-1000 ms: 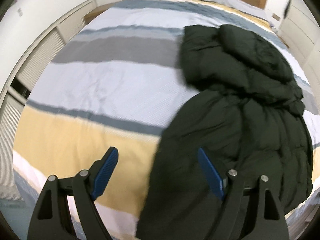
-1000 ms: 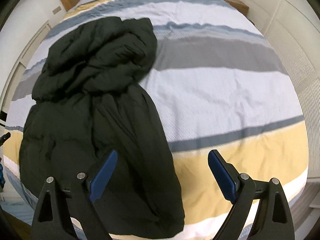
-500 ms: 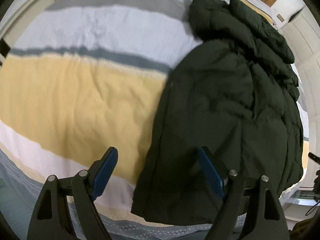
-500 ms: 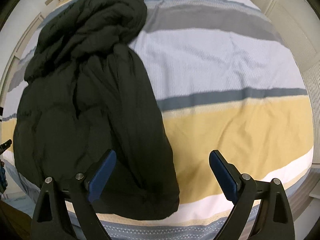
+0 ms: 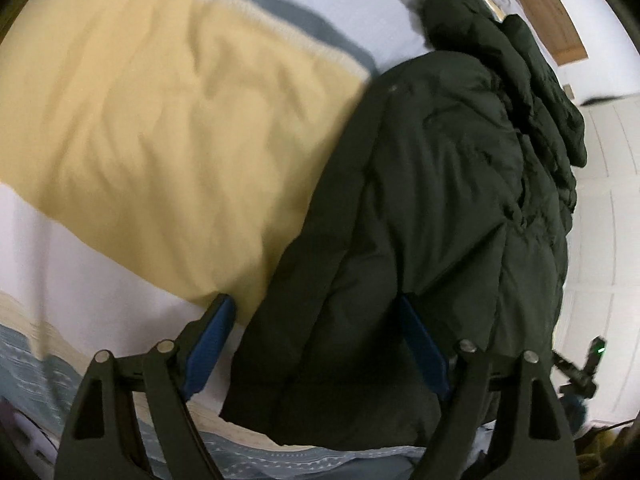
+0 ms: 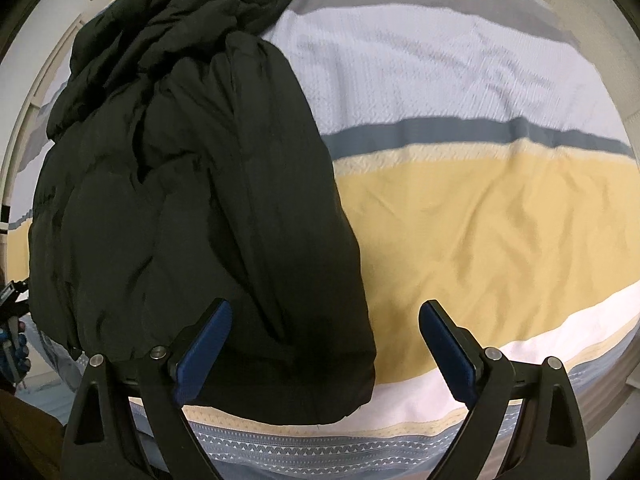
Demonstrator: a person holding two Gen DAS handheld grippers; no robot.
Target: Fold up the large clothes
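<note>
A dark green padded jacket [image 5: 420, 200] [image 6: 180, 200] lies roughly folded lengthwise on the striped bed cover [image 5: 160, 120] [image 6: 480, 220], its bunched hood end far from me and its hem at the near edge of the bed. My left gripper [image 5: 314, 300] hovers over the hem's left corner. Its jaws are opening wider, with jacket fabric below the gap but not pinched. My right gripper [image 6: 326, 306] stands open above the hem's right corner, its left finger [image 6: 208, 336] over the jacket and its right finger [image 6: 448, 344] over bare cover.
The bed's near edge with a patterned blue band [image 6: 360, 448] runs under both grippers. White wardrobe doors [image 5: 600, 200] stand beside the bed, and a wooden headboard [image 5: 552, 12] is at the far end. A black device with a green light [image 5: 592, 360] shows at the right.
Both grippers have come down and tilted toward the bed, so the jacket's hem and the bed's near edge now sit much closer. The left view has also rolled.
</note>
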